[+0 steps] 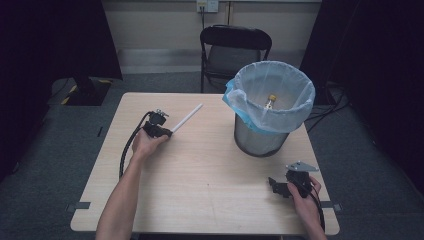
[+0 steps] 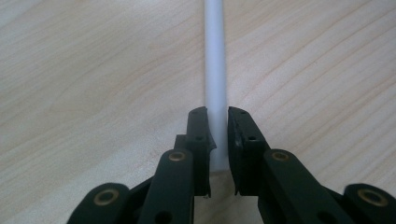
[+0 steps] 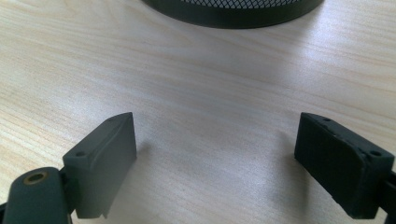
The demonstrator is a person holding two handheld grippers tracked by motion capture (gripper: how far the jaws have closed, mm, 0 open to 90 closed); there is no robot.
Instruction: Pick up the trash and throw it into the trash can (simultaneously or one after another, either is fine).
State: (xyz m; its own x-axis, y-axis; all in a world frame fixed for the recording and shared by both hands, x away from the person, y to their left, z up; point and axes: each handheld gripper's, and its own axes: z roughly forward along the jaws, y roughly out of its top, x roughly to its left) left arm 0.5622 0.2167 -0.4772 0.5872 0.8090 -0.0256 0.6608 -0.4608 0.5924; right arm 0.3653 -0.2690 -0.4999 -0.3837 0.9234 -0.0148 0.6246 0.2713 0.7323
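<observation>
A thin white rod (image 1: 187, 118) lies slanted on the wooden table (image 1: 210, 170), its far end toward the back. My left gripper (image 1: 168, 132) is shut on the rod's near end. In the left gripper view both black pads press the white rod (image 2: 215, 79) from either side just above the table top, around my left gripper (image 2: 218, 135). My right gripper (image 1: 273, 185) rests low at the table's front right, pointing left. Its jaws stand wide apart with bare wood between them in the right gripper view, at my right gripper (image 3: 215, 161).
A mesh waste bin (image 1: 264, 137) lined with a pale blue bag stands at the back right, and a small yellow-capped object (image 1: 271, 99) lies inside. Its dark base (image 3: 233, 11) is just ahead of my right gripper. A black folding chair (image 1: 235, 47) stands behind the table.
</observation>
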